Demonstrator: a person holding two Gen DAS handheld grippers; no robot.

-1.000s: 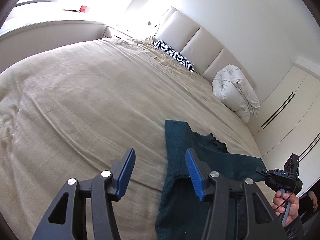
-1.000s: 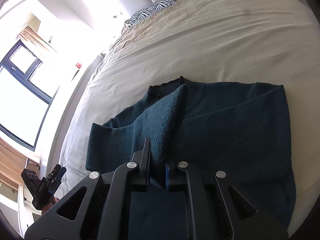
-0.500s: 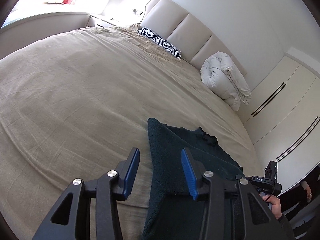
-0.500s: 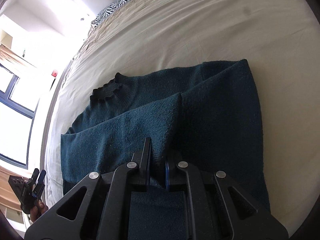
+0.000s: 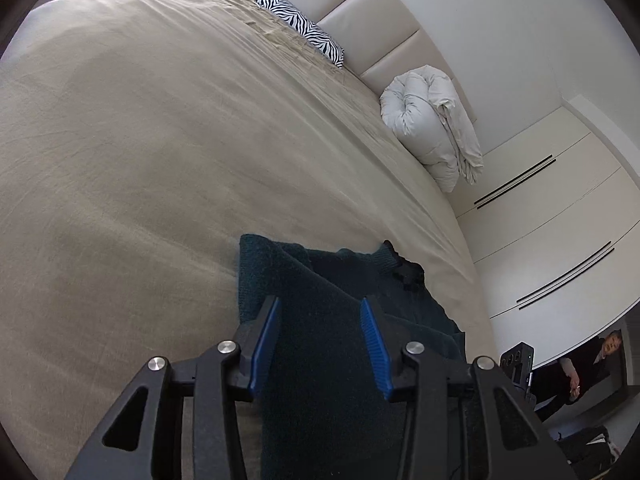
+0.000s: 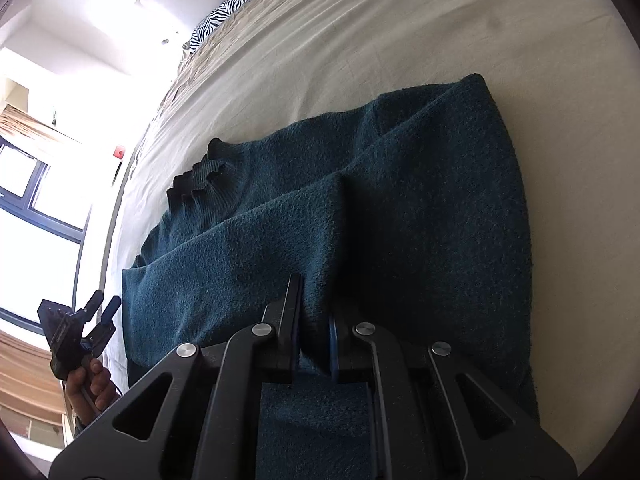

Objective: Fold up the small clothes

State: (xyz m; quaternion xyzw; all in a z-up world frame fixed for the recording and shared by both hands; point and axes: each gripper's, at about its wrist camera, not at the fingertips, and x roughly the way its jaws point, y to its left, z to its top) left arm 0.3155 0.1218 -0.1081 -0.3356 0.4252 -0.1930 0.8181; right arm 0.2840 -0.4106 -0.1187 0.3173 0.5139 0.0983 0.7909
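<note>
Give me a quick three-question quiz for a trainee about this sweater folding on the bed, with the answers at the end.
1. True or false: the right gripper is shut on a fold of the sweater.
2. Which pillow lies by the headboard? A) zebra-striped B) plain red C) polka-dotted
3. Fill in: the left gripper has its blue pads ____, with sweater cloth seen between them.

Key: 1 true. 2 A. 3 apart; its jaws have just been closing but do not visibly pinch the cloth.
</note>
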